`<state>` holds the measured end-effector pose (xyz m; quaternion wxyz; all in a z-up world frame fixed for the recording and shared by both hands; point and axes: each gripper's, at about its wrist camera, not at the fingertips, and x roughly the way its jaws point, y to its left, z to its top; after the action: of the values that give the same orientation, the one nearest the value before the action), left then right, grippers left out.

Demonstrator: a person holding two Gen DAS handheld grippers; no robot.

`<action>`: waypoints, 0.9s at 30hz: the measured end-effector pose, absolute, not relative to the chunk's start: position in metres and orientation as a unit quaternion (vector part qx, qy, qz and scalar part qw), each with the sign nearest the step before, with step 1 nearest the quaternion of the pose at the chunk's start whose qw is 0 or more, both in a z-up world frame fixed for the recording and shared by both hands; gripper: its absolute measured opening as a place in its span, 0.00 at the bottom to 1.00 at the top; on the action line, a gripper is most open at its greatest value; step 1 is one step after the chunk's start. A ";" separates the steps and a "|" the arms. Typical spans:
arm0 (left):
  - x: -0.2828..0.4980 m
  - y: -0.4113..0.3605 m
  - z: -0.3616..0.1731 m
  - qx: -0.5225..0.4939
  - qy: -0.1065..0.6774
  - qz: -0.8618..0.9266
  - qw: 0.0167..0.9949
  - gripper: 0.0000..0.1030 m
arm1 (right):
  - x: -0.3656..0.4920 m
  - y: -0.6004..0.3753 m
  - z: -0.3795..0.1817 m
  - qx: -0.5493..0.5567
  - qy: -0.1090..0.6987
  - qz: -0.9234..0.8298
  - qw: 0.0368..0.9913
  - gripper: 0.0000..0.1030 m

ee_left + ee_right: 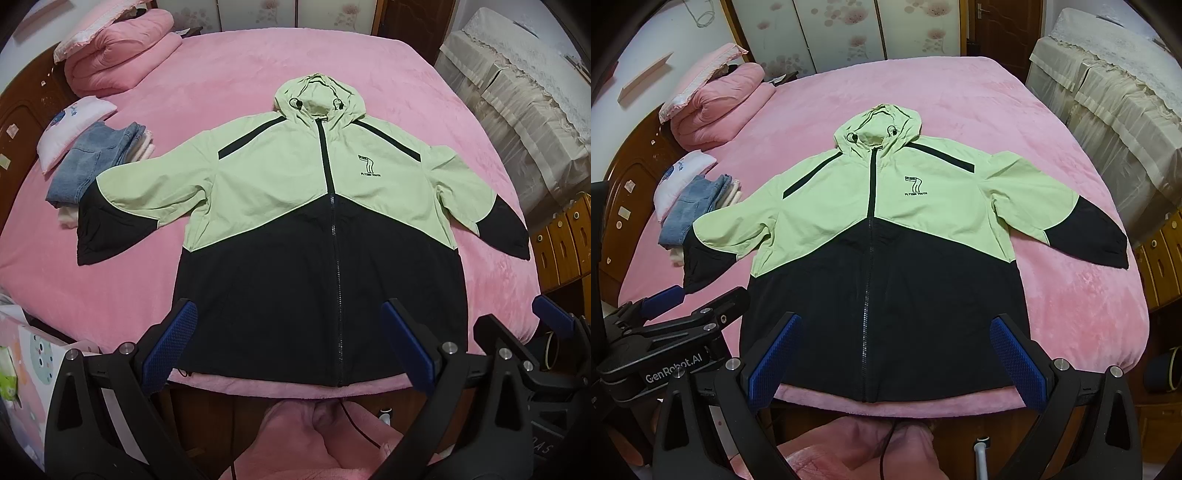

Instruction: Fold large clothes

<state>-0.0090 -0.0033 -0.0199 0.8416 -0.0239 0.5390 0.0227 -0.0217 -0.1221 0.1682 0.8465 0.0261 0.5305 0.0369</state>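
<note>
A green-and-black jacket (pixel 317 221) is being displayed flat on the pink bed (pixel 229 81); folded jeans (pixel 92 162) are lying left of it. Left tongs (pixel 288 347) and right tongs (pixel 897 354) are being held apart, empty.

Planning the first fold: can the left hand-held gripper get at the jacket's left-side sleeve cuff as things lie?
Probably yes. The left hand-held gripper is open, and the black cuff lies flat and uncovered on the pink bed, beside the folded jeans.

Pink bed (pixel 229 74) bearing spread jacket (pixel 295 206), folded jeans (pixel 92 162), quilt (pixel 122 55).
</note>
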 end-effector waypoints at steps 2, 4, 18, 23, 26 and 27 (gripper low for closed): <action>-0.009 -0.001 -0.021 -0.024 0.540 0.022 0.841 0.96 | -0.022 -0.122 0.168 0.026 0.530 0.037 0.847 1.00; -0.009 -0.001 -0.022 -0.023 0.540 0.022 0.841 0.96 | -0.022 -0.122 0.168 0.026 0.530 0.037 0.847 1.00; -0.010 0.001 -0.024 -0.022 0.542 0.022 0.840 0.96 | -0.022 -0.121 0.167 0.025 0.531 0.036 0.846 1.00; -0.009 0.000 -0.024 -0.021 0.542 0.023 0.840 0.96 | -0.022 -0.121 0.167 0.024 0.531 0.036 0.846 1.00; -0.009 -0.001 -0.023 -0.021 0.543 0.023 0.839 0.96 | -0.022 -0.121 0.167 0.024 0.531 0.036 0.846 1.00; -0.008 0.000 -0.023 -0.021 0.543 0.023 0.839 0.96 | -0.022 -0.121 0.167 0.024 0.532 0.036 0.846 1.00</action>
<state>-0.0080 -0.0002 -0.0233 0.8393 -0.0213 0.5427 0.0231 -0.0218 -0.1214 0.1674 0.8459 0.0241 0.5316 0.0355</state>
